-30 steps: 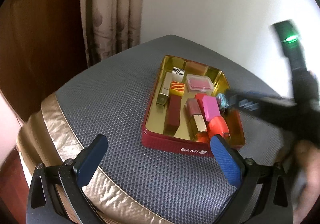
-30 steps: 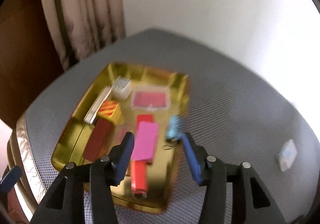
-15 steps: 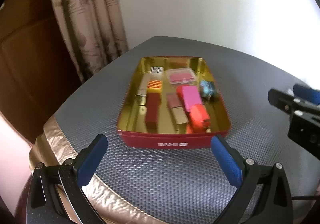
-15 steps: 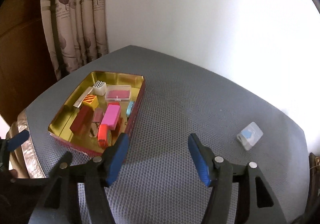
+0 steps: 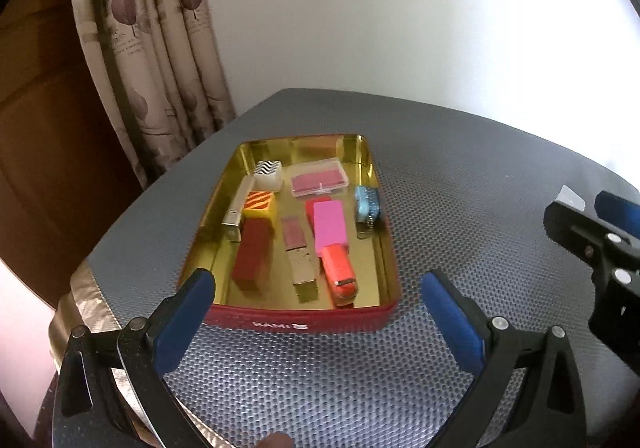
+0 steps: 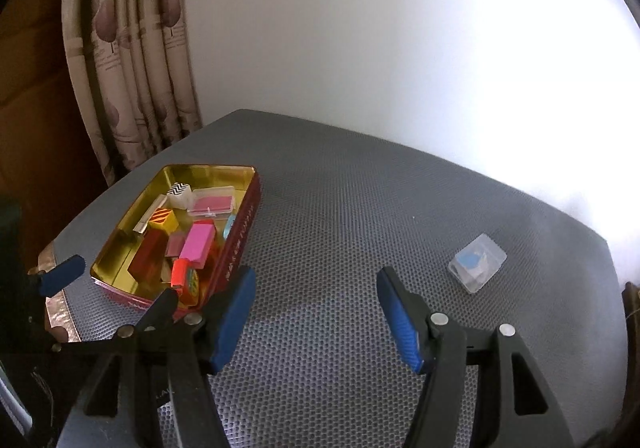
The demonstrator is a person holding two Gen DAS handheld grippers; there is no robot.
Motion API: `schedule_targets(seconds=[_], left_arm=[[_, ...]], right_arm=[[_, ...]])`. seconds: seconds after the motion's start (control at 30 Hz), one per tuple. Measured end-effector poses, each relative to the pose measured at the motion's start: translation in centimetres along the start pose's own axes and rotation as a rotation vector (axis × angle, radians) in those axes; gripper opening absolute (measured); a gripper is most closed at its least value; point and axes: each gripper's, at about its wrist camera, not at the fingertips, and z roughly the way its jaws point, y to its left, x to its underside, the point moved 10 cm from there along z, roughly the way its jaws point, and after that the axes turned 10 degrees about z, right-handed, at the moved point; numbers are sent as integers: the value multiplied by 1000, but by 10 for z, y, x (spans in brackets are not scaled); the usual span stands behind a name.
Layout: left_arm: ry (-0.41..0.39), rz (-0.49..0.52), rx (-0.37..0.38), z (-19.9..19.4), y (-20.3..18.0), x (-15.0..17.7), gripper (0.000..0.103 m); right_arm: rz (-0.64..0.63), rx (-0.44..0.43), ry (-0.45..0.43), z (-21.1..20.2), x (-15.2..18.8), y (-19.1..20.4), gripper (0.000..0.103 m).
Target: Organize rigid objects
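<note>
Both claws wide apart now, nothing in either. Left claw [image 5: 316, 300] hanging low, just in front of the red tin [image 5: 296, 322], with the tin's near wall between its blue pads. Right claw [image 6: 316, 312] pulled well back from the tin since a second ago, when it hung right over the small things inside. Now to the right of the tin, over bare grey worktop [image 6: 340, 215]. Blue charm [image 5: 367, 203] lying inside the tin by its right wall, so likely just dropped there. Packed in with it: pink block [image 5: 329, 228], orange-red tube [image 5: 339, 272], dark red block [image 5: 252, 258], striped yellow cube [image 5: 260, 204], flat pink case [image 5: 319, 180]. One more thing left outside: a small clear box [image 6: 477, 263] with something blue in it, ahead and to the right of the right claw, well apart from the tin. Probably the next thing to fetch. Task nearly done, by the look of it. Needs a reach forward and right, then a gentle squeeze, since the box looks smooth and could slip.
</note>
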Motion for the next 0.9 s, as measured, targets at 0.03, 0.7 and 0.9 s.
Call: schedule_targets(seconds=[0.03,0.7,0.9], left_arm=[[2,1,1,1,-1,0,103],[9,-28,15,-3,1,9,103],[-7,-23,-7,-7,4,12,103]], right_arm=[[11,-4,5,2,1,-2,64],[4,-18,0,0,5,6,64],[4,-21,1,0,6,6,64]])
